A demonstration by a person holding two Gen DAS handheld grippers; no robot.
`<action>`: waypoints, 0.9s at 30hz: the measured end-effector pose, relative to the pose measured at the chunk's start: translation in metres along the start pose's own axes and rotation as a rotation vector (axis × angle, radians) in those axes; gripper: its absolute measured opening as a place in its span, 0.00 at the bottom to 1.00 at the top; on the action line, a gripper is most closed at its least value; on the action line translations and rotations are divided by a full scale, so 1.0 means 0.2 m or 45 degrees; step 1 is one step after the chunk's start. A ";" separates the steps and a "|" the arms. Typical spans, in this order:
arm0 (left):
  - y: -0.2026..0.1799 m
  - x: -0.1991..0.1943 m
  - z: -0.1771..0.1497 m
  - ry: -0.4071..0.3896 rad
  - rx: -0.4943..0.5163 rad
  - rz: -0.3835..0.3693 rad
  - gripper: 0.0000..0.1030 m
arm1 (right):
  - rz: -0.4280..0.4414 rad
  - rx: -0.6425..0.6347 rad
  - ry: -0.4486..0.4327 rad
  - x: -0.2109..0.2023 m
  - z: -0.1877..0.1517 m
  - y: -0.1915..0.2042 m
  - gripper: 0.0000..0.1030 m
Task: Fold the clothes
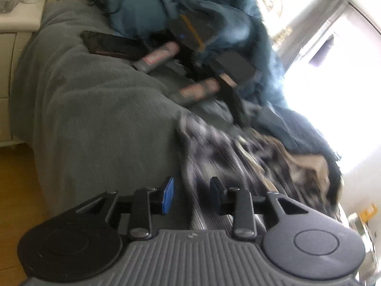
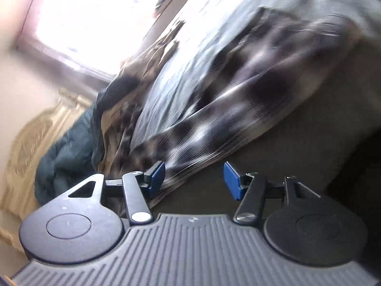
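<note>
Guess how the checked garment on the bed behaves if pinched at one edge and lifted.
Probably floppy: the checked garment lies in soft folds on the grey bed cover. Likely light, thin cloth, so it should drape and trail. It may drag the brown patterned cloth beside it.

checked garment (image 1: 228, 157) | black-and-white, blurred | spread rumpled on grey bed cover (image 1: 95, 109)

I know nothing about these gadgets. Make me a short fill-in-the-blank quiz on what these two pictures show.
1. The checked garment lies on a bed covered by a ____ blanket.
2. The pads on the fingers of the right gripper are ____ in colour.
3. A flat dark phone rests on the ____.
4. Neither the left gripper nor the right one holds anything: both are ____.

Missing words: grey; blue; blanket; open
</note>
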State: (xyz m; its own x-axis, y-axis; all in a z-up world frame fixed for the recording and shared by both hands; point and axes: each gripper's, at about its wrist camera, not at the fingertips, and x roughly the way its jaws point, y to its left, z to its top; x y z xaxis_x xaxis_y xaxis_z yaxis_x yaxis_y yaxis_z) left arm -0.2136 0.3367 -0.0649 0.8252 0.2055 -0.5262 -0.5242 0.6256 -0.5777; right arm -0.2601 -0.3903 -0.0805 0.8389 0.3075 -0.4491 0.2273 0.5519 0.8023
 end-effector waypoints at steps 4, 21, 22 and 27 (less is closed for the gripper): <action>-0.18 -0.16 -0.16 0.049 0.220 -0.112 0.33 | 0.028 0.150 -0.052 -0.04 0.03 -0.13 0.53; -1.04 -0.56 -1.37 0.190 1.673 -0.806 0.40 | 0.172 0.002 -0.161 0.09 0.36 -0.05 0.05; -1.06 -0.55 -1.40 0.181 1.713 -0.813 0.40 | 0.173 -0.004 -0.155 0.13 0.39 -0.03 0.05; -1.14 -0.47 -1.51 0.220 1.802 -0.833 0.40 | 0.158 0.016 -0.113 0.30 0.54 -0.03 0.05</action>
State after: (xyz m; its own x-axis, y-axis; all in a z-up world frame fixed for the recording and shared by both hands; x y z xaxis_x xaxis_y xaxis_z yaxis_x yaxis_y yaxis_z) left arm -0.2347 -0.0517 -0.0724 0.7365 -0.3970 -0.5477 0.5987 0.7594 0.2547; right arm -0.1581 -0.4587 -0.0700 0.9013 0.3024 -0.3101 0.1249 0.5040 0.8546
